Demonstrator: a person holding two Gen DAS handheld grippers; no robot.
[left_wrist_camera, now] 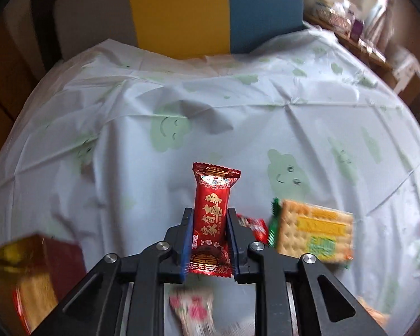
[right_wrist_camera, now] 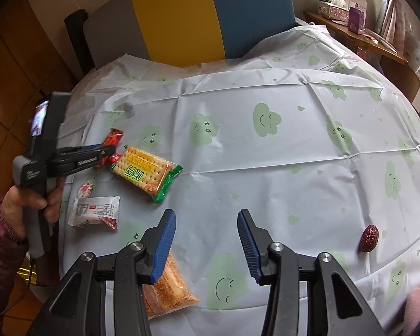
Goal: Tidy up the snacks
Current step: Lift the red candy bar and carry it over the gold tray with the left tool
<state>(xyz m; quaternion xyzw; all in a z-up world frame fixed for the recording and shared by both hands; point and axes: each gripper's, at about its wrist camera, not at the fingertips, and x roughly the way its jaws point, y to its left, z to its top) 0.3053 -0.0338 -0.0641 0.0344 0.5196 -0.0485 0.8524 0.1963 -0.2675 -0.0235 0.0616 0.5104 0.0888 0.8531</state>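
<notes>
Left gripper (left_wrist_camera: 210, 218): you are holding it above the table, its jaws clamped on a red candy packet (left_wrist_camera: 211, 218) with gold characters; the blue pads are pressing both long sides of the wrapper.
Red candy packet: it is standing upright between the fingers, its crimped top end sticking out past the fingertips, lifted clear of the tablecloth (left_wrist_camera: 238, 117).
Left gripper from the right wrist view (right_wrist_camera: 109, 151): it is reaching in from the left edge, and your left hand (right_wrist_camera: 28, 198) is gripping its handle; the red wrapper (right_wrist_camera: 113, 137) is showing at its tips.
Right gripper (right_wrist_camera: 207, 221): you are holding it low over the near side of the table with its jaws wide apart, gripping nothing.
Cracker pack (right_wrist_camera: 145, 172): it is lying flat on the cloth just beside the left gripper's tips, yellow label up, green crimped end pointing toward the right gripper.
White packet (right_wrist_camera: 95, 211): it is lying near the table's left edge, below the left gripper, with a smaller pink-patterned sweet (right_wrist_camera: 85, 189) just above it.
Orange crumb-textured bag (right_wrist_camera: 168, 288): it is lying partly under the right gripper's left finger.
Red date (right_wrist_camera: 369, 238): it is sitting alone on the right side, well apart from the other snacks.
Small red wrapper (left_wrist_camera: 252, 226): it is lying between the left gripper's right finger and the cracker pack (left_wrist_camera: 313, 232).
Red-and-gold box (left_wrist_camera: 33, 274): it is showing, blurred, at the lower left of the left wrist view.
Background: a chair back (right_wrist_camera: 210, 14) with yellow and blue panels is standing behind the table.
</notes>
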